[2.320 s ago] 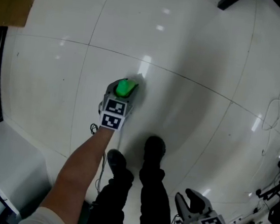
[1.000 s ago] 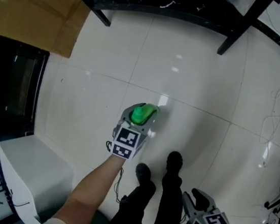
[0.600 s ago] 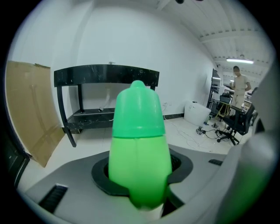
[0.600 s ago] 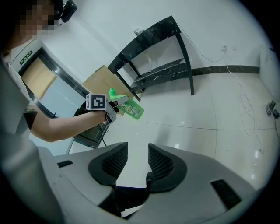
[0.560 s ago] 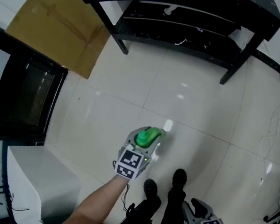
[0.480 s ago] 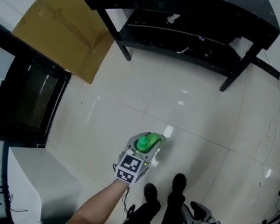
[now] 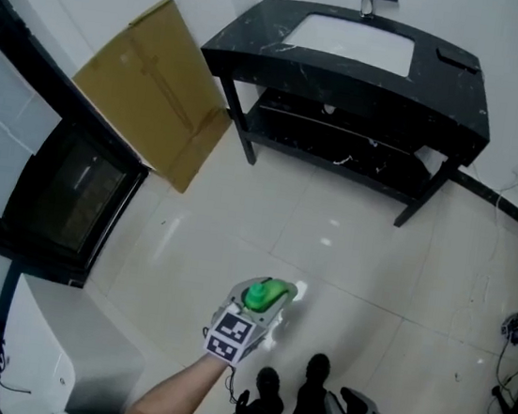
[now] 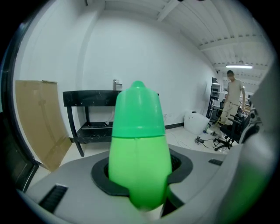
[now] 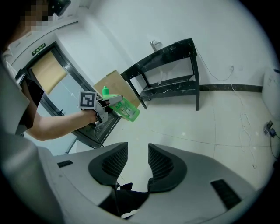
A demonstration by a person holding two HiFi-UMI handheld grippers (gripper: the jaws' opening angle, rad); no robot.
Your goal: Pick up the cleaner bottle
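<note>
Left gripper (image 7: 266, 304) has come up since a second ago, carrying the cleaner bottle (image 8: 138, 144) well clear of the floor (image 7: 376, 255). Jaws partly spread, pinching the green bottle. Right gripper (image 9: 133, 162) low, jaws slightly apart, nothing between.

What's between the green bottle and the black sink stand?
Head view shows only bare white floor tiles between the green plastic bottle and black sink stand.
</note>
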